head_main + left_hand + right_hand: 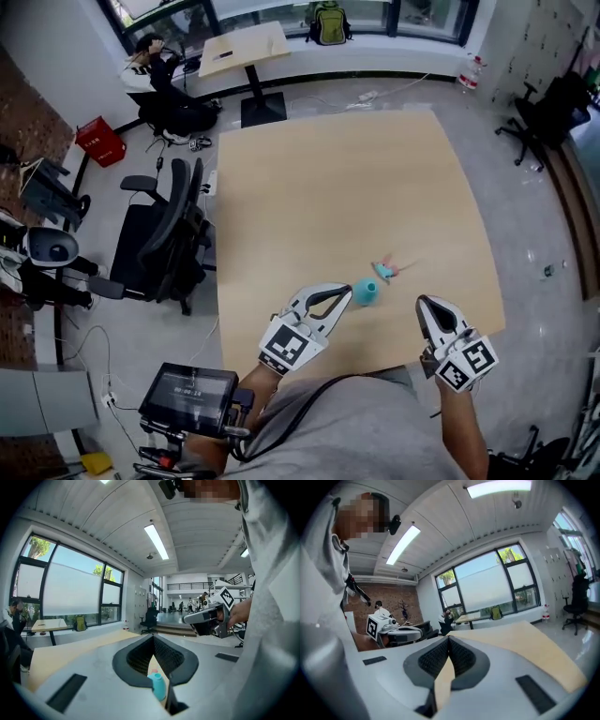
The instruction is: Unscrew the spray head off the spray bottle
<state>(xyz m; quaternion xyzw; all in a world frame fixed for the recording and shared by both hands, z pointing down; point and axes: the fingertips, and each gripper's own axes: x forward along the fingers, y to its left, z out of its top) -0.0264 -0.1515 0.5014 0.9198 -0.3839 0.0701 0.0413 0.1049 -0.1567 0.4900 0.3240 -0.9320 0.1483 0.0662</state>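
Noted clenched and empty: left gripper (pixel 345 295), right gripper (pixel 424 305). Found on table (pixel 328 187), near front edge: bottle (pixel 366 292), head (pixel 384 271) just beside. Risk of toppling bottle through careless lowering.

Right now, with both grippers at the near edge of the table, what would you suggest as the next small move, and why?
Probably just lower both grippers to rest, touching nothing. The left gripper and right gripper are shut and empty, and the teal bottle stands on the table with what looks like its spray head lying apart beside it, so the unscrewing seems done.
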